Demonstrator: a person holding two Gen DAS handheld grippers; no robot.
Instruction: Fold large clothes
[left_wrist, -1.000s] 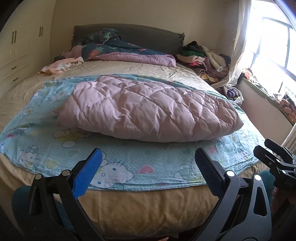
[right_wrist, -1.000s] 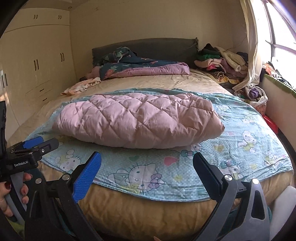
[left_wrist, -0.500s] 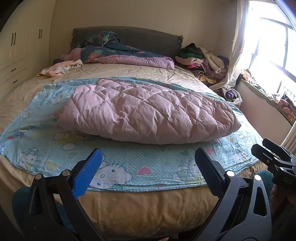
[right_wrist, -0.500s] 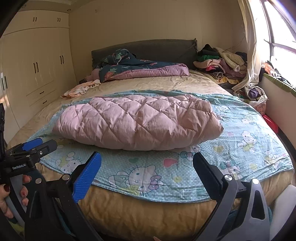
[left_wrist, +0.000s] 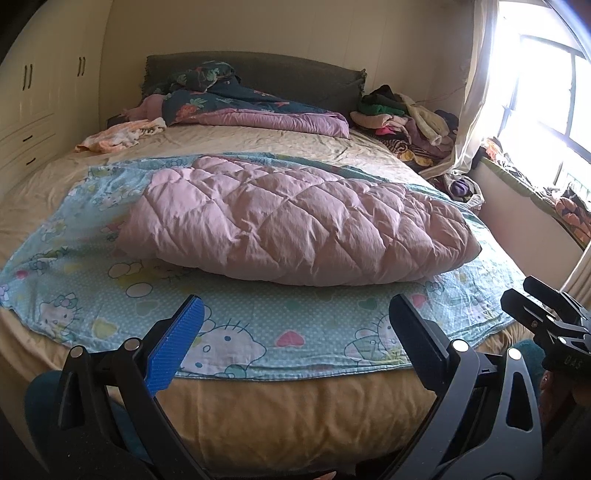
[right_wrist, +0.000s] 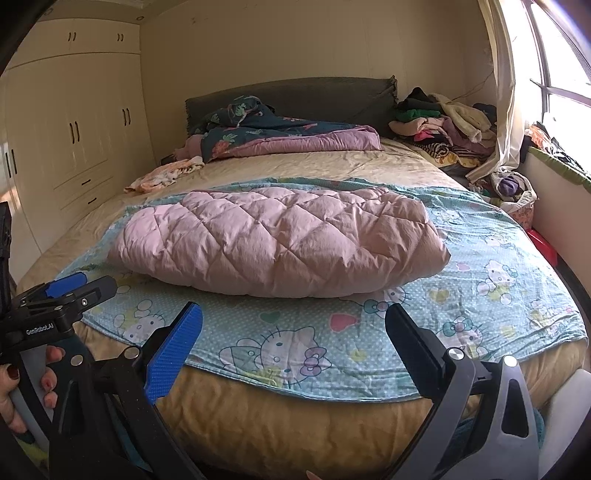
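While both hand-held grippers hang off the foot of the bed (left_wrist: 295, 417), neither touches any fabric. Left hand-held gripper (left_wrist: 295, 317): fingers spread wide, released, nothing between them. Right hand-held gripper (right_wrist: 293, 325): same, spread wide and holding nothing.

Pink quilted coat (left_wrist: 295, 225) lies bunched in a long mound across the middle of the bed, on top of a blue cartoon-print sheet (left_wrist: 258, 332). Sheet's near edge runs just past both sets of fingertips.

View differences:
- Left wrist view shows the right hand-held gripper's body at the far right edge, side-on, near the sheet's right corner; fingers there look apart too.
- Right wrist view shows the left hand-held gripper's body at the far left edge, with the hand (right_wrist: 22, 391) gripping its handle, nails painted dark red. Left view shows no such hand clearly.
- Right wrist view gives the wardrobe (right_wrist: 74, 129) nearly in full; left view catches only a strip of it.
- Right wrist view shows a red thing (right_wrist: 541, 245) on the floor by the bed's right side; can't tell what it is.

Both views: dark floral duvet (left_wrist: 229, 99) and purple blanket (left_wrist: 277, 120) against the headboard, clothes pile (left_wrist: 406, 118) at the far right corner, small peach garment (left_wrist: 122, 134) at far left, window (left_wrist: 546, 92) on the right.
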